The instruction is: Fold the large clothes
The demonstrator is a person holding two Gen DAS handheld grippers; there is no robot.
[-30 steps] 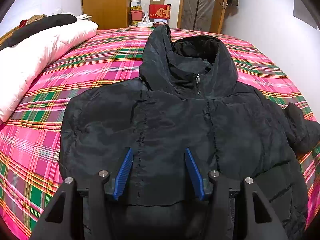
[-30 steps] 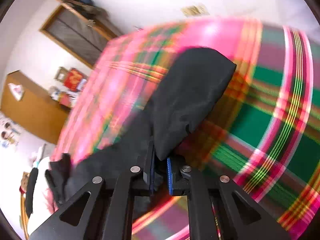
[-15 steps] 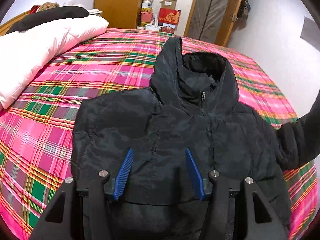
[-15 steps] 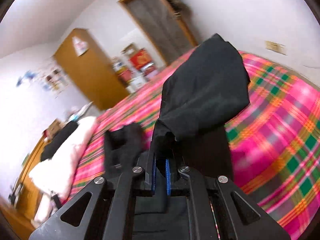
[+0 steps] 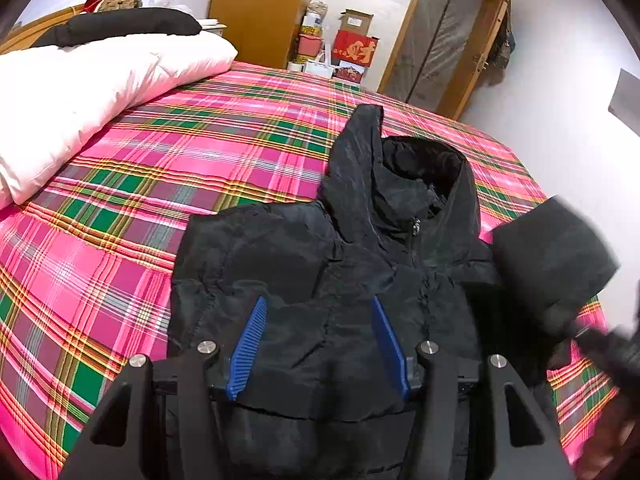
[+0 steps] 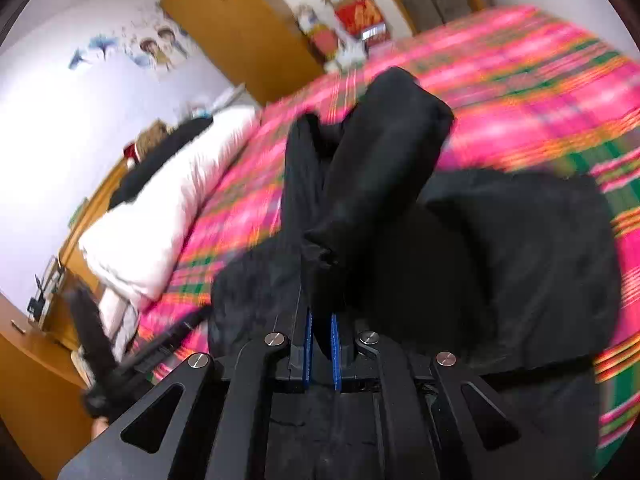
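A black hooded puffer jacket (image 5: 320, 264) lies front up on the pink plaid bedspread (image 5: 200, 152), hood towards the far end. My left gripper (image 5: 320, 344) hovers over the jacket's lower front, open, with nothing between its blue fingers (image 5: 252, 340). At the right edge of the left wrist view the jacket's sleeve (image 5: 552, 248) is lifted off the bed and blurred. In the right wrist view my right gripper (image 6: 321, 344) is shut on that sleeve (image 6: 384, 168) near its end, and the cuff sticks up past the pads over the jacket's body (image 6: 520, 272).
A white duvet (image 5: 80, 92) with a dark garment (image 5: 128, 28) on top fills the bed's left side. Beyond the bed stand a wooden wardrobe (image 5: 260, 8), stacked boxes (image 5: 352, 48) and a wooden door (image 5: 440, 40). A white wall runs close along the bed's right.
My right gripper has swung the held sleeve up from the bed's right side and over the jacket's body; the sleeve now shows in the left wrist view. My left gripper has drawn back and risen a little, still open.
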